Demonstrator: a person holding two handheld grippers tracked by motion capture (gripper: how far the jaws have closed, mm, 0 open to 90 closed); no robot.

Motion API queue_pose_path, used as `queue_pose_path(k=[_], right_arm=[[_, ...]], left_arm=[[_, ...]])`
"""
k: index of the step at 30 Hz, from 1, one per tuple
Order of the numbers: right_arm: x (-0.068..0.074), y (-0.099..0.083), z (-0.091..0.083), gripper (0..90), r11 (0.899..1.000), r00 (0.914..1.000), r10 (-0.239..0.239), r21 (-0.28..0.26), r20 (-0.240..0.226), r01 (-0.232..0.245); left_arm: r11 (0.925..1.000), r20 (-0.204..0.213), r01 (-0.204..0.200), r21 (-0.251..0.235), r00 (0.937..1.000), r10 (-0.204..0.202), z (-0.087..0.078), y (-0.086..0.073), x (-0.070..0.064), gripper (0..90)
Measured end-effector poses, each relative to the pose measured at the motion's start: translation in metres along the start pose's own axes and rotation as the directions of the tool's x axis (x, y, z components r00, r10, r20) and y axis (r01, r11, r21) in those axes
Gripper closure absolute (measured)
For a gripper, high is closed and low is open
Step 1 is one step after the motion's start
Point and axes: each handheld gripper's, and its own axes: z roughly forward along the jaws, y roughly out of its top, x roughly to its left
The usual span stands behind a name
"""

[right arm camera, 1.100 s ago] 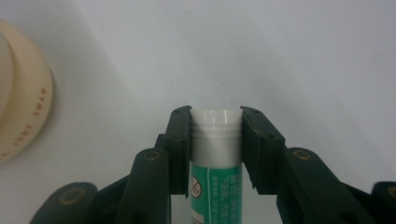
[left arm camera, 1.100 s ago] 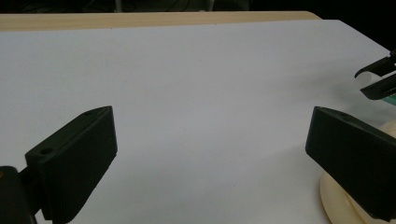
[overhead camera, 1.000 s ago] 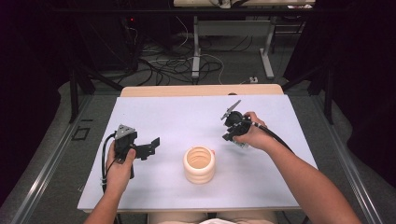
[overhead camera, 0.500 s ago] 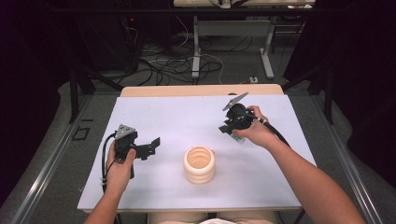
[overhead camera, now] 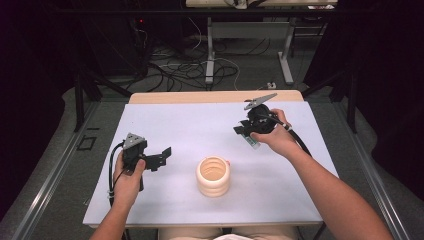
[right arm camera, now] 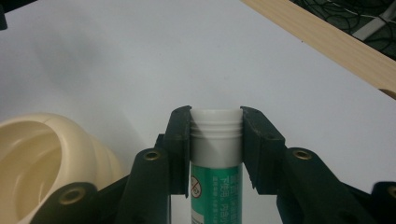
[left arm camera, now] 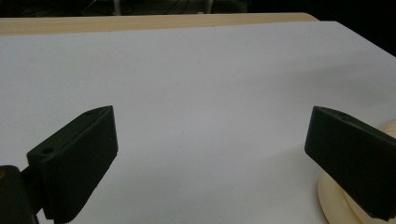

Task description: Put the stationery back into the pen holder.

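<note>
1. Nearest the person, a ribbed cream holder (overhead camera: 213, 175) is standing upright on the white tabletop (overhead camera: 200, 130), its mouth facing up — probably so that something can be dropped in from above.
2. To its left, the left gripper (overhead camera: 161, 157) is being held low over the tabletop with its jaws spread wide and nothing between them; in the left gripper view the cream holder (left arm camera: 341, 200) is being partly covered by one jaw.
3. Farther back and to the right, a green-and-white tube (right arm camera: 215, 154) is being pinched at its white threaded neck by the right gripper (right arm camera: 216, 122) — a grip that is judged to keep the tube steady for lowering into the holder (right arm camera: 44, 158).
4. In the high view the right gripper (overhead camera: 246, 131) is being held above the table, apart from the holder.
5. Beyond the white top, a pale wooden edge (overhead camera: 215, 96) is being shown, then a dim room with cables (overhead camera: 180, 65) lying on the grey floor and metal table legs (overhead camera: 286, 55).
</note>
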Motion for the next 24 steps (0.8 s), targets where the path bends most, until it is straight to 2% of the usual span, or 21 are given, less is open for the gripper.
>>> queue_pose_path(k=[2,3,5,10,14,15,16,24], right_arm=[[0.002,0.000,-0.002,65.1,1.000,1.0000,0.002,-0.022,0.000,-0.002],[0.004,0.001,-0.003,65.1,1.000,1.0000,0.003,-0.008,-0.004,-0.003],[0.006,0.002,-0.005,65.1,1.000,1.0000,0.004,-0.017,-0.007,-0.004],[0.014,0.004,-0.010,65.1,0.998,0.9987,0.018,-0.062,-0.049,-0.021],[0.023,0.004,-0.012,65.1,0.997,0.9977,0.008,-0.072,-0.067,-0.013],[0.025,0.005,-0.013,65.1,0.998,0.9969,0.001,-0.058,-0.079,-0.006],[0.028,0.005,-0.012,65.1,0.997,0.9968,-0.004,-0.083,-0.080,-0.002],[0.052,0.012,-0.010,65.1,0.994,0.9902,-0.058,-0.094,-0.127,0.046]], left_arm=[[1.0000,-0.001,0.000,-0.001,1.0000,0.000,0.000,0.000,0.000,2.8],[1.0000,0.000,0.000,-0.001,1.0000,0.000,0.000,0.000,0.000,2.8],[1.0000,-0.002,0.002,-0.002,1.0000,-0.002,0.000,0.000,0.000,2.8],[1.0000,-0.002,0.002,-0.005,1.0000,-0.002,0.000,0.000,0.000,2.9],[1.0000,-0.003,0.002,-0.004,1.0000,-0.002,-0.001,0.000,0.000,2.9],[1.0000,-0.003,0.002,-0.004,1.0000,-0.002,-0.001,0.000,0.000,2.9],[1.0000,-0.003,0.002,-0.003,1.0000,-0.002,-0.001,0.000,0.000,2.9],[1.0000,-0.005,0.003,-0.009,1.0000,-0.003,-0.001,0.000,0.000,3.0]])
